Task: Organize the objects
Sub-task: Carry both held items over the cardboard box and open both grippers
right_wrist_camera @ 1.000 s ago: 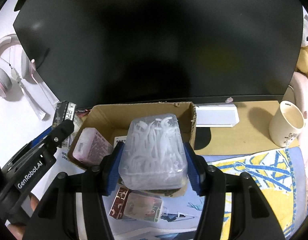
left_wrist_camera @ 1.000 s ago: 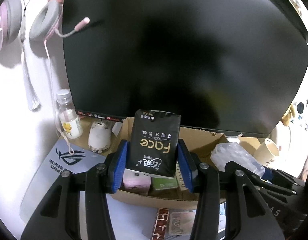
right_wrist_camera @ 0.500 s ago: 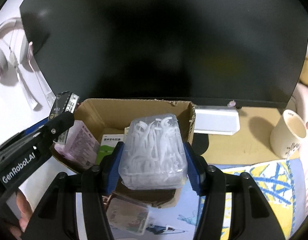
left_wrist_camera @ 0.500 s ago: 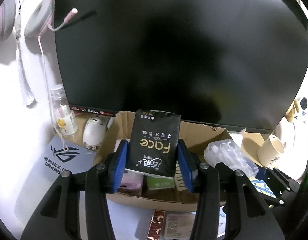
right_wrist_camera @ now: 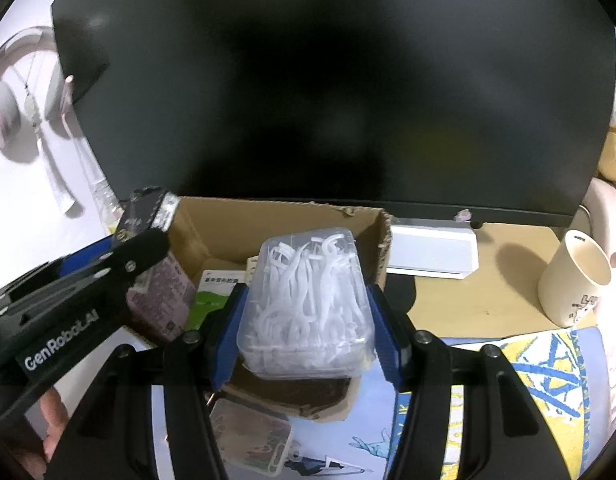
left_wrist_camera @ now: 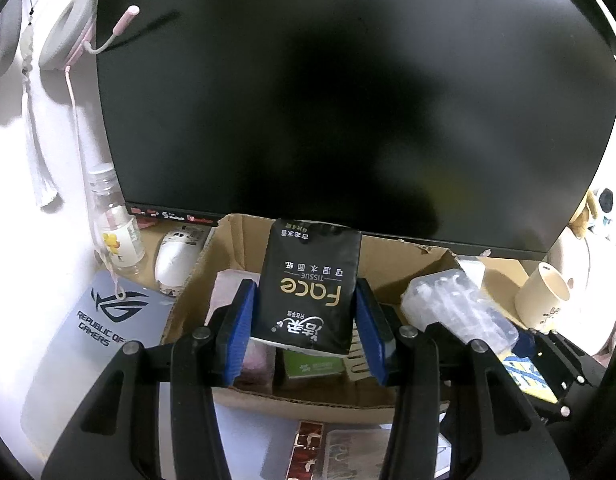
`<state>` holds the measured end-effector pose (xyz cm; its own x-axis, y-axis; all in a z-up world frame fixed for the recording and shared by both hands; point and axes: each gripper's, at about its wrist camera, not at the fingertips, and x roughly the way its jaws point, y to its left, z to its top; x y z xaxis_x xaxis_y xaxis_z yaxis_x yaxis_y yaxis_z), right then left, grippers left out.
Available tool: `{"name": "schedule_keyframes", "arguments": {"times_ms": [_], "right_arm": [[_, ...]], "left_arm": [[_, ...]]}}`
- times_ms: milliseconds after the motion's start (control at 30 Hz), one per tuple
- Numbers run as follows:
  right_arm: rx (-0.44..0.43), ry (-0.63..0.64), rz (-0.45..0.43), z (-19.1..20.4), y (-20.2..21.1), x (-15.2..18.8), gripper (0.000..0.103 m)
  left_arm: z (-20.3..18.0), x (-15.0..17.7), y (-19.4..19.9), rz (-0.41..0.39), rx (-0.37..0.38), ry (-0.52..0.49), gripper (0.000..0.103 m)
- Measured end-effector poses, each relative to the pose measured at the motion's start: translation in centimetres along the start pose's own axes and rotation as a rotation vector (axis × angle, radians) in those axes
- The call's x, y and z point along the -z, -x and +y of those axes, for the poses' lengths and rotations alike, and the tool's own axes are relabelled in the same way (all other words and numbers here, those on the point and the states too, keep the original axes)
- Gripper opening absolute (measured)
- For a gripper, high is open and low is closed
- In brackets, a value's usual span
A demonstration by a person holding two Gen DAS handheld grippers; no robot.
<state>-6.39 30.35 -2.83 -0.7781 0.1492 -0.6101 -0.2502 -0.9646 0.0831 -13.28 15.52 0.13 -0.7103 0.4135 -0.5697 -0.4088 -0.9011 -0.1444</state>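
The left tool (left_wrist_camera: 308,316) is clamped on a black tissue pack (left_wrist_camera: 310,284) held over the cardboard box (left_wrist_camera: 404,258). The right tool (right_wrist_camera: 305,322) grips a clear box of floss picks (right_wrist_camera: 308,304) (a mouse (left_wrist_camera: 175,260) shows only to the left tool's left).

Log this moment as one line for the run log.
left claw: shut on tissue pack | right claw: shut on floss pick box | both held over cardboard box | neither released
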Motion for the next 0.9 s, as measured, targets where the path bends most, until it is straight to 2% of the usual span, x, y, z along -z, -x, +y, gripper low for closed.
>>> {"name": "schedule_keyframes", "arguments": {"times_ms": [133,300,767,900], "right_arm": [[0.001,0.029,0.011,0.6,-0.3,0.2,0.062],[-0.011,0.051,0.018,1.0,-0.1,0.4,0.062],[0.043,0.117,0.027,2.2,-0.6,0.8,0.062],[0.043,0.113,0.041,2.1,-0.7,0.9,0.062]], "left_arm": [[-0.2,0.2,-0.2,0.008,0.017,-0.002,0.047],[-0.6,0.5,-0.7,0.021,-0.004,-0.022,0.047],[-0.5,0.8,-1.2,0.039,-0.038,-0.021,0.048],[-1.0,1.0,-1.4,0.041,-0.049,-0.052,0.048]]}}
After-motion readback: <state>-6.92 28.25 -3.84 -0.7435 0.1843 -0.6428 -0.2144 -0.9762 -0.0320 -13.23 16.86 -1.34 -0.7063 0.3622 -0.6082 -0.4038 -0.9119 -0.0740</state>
